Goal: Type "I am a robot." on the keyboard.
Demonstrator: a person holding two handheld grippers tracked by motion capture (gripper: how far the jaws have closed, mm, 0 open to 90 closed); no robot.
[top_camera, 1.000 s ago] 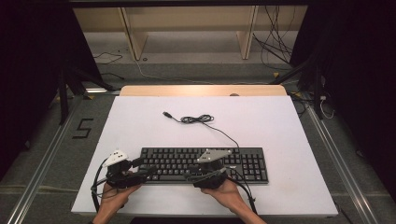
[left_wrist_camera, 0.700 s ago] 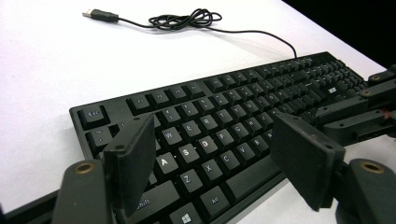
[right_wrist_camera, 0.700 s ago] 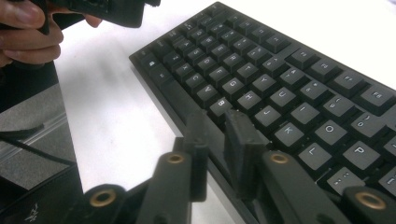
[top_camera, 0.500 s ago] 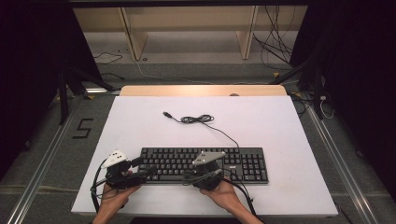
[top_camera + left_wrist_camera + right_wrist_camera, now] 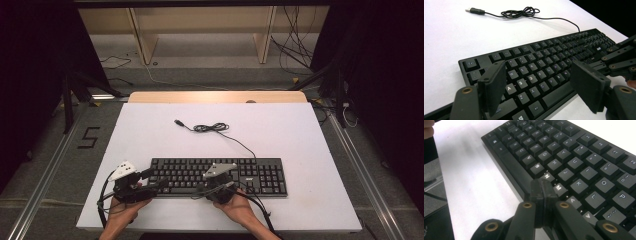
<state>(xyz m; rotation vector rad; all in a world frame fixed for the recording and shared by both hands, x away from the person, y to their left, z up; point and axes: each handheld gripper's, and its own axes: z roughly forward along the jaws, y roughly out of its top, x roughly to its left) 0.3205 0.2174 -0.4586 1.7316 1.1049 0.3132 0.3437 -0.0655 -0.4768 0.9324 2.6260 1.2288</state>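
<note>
My right hand: I am holding the right gripper (image 5: 216, 186) at the lower centre of the high view, over the near edge of the keyboard (image 5: 260, 175).
Right gripper: its jaws have just been closing and are now clenched pad against pad with nothing between them; in the right gripper view the tips (image 5: 542, 192) are sitting just above the bottom letter row, near the N and M keys.
My left hand: I am holding the left gripper (image 5: 150, 178) at the lower left of the high view, by the keyboard's left end.
Left gripper: released, jaws spread wide; in the left gripper view the pads (image 5: 492, 86) are hanging over the keyboard's (image 5: 536, 72) left letter keys, gripping nothing.
Keyboard: black, lying flat in the lower middle of the white table (image 5: 310, 135), long side running across the frame.
Cable (image 5: 212, 128): running from the keyboard's far edge toward the upper middle, loosely coiled, ending in a plug (image 5: 178, 122) lying on the table.
</note>
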